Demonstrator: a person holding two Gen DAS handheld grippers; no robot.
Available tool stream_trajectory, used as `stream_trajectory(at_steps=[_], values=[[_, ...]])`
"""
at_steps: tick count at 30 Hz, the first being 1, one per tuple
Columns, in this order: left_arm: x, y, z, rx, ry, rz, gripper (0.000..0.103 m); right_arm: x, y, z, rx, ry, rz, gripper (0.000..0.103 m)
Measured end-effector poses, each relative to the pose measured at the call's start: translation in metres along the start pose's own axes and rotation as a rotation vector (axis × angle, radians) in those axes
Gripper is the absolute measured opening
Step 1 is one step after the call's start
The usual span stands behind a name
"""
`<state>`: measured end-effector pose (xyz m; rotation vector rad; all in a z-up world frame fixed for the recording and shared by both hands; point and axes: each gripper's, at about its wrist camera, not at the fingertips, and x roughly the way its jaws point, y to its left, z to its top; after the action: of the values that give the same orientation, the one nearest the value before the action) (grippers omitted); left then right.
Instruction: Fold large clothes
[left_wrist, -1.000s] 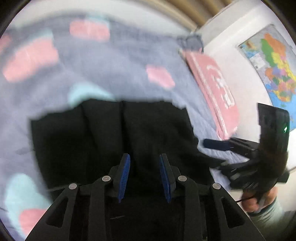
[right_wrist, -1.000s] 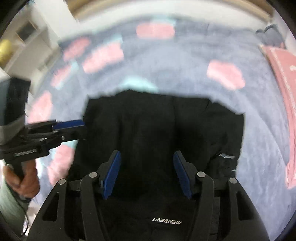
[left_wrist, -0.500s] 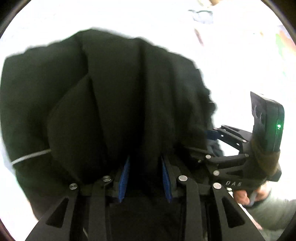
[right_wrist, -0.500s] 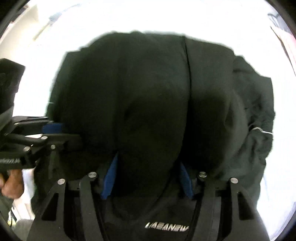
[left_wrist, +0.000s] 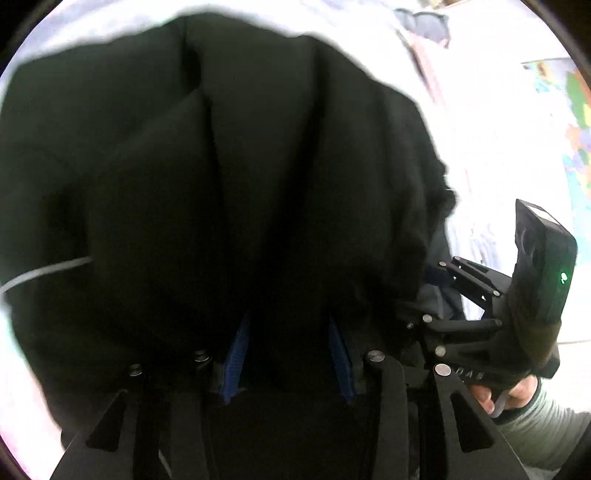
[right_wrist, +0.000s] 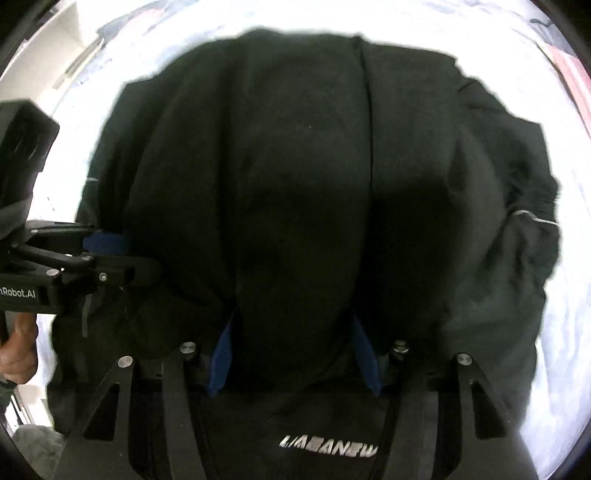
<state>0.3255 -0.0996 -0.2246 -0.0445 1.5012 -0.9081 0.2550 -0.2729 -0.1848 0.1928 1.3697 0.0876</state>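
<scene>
Bunching between the blue pads of both tools, the large black fabric garment (right_wrist: 303, 192) lies ahead: my left hand-held gripper (left_wrist: 288, 354) has just been opening around it; my right hand-held gripper (right_wrist: 293, 354) clamps its thick fold.

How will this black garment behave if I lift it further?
Probably floppy: the black garment drapes in deep folds over the right tool. Likely heavyish, being bulky and layered. Loose edges near the left tool may sag.
</scene>
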Motion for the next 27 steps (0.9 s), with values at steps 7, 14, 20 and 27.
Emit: stream_trajectory(at_steps=[7,14,20,27], values=[[-0.073,-0.001,-0.072,0.030,-0.097,0.080,0.043,-0.058,-0.017,-0.051,0.119,-0.070,0.086,0.061],[-0.131,0.050,-0.132,-0.159,-0.210,0.107,0.043,-0.079,-0.048,-0.124,0.240,-0.072,0.064,0.061],[-0.146,0.087,-0.176,-0.315,-0.262,0.116,0.043,-0.104,-0.077,-0.154,0.311,-0.107,0.032,0.061],[-0.122,0.106,-0.223,-0.433,-0.202,0.157,0.043,-0.120,-0.114,-0.190,0.381,-0.082,-0.042,0.063]])
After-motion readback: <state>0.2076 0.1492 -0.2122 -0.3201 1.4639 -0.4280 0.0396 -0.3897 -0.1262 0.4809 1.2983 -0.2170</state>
